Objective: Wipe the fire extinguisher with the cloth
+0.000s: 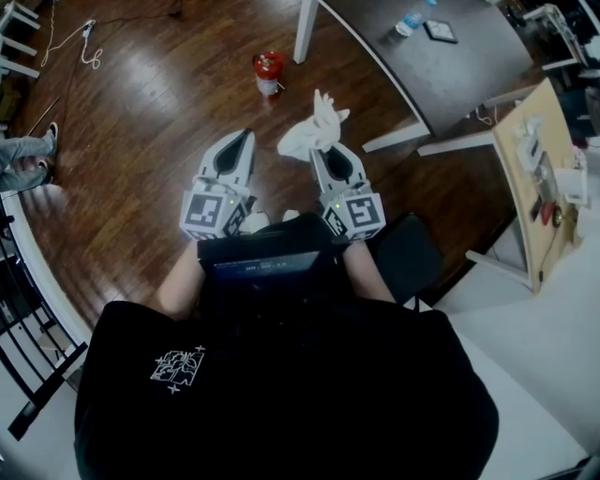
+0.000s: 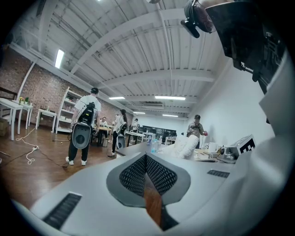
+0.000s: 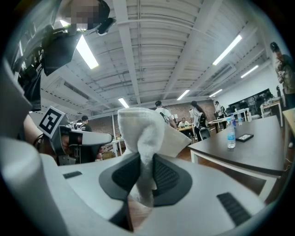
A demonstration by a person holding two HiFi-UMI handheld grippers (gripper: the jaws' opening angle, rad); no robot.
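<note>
A small red fire extinguisher (image 1: 268,73) stands on the wooden floor, well ahead of both grippers. My right gripper (image 1: 325,153) is shut on a white cloth (image 1: 312,132), which sticks up out of the jaws; in the right gripper view the cloth (image 3: 143,138) rises from between the dark pads (image 3: 168,177). My left gripper (image 1: 236,150) is shut with nothing in it, its pads (image 2: 159,174) meeting at the tip. Both grippers are held side by side, pointing up and forward. Neither gripper view shows the extinguisher.
A dark table (image 1: 441,66) on white legs stands at the right, with a water bottle (image 1: 409,23) and a flat dark device on it. A wooden board (image 1: 534,169) leans at far right. A cable (image 1: 89,47) lies on the floor at upper left. Several people (image 2: 85,129) stand in the room.
</note>
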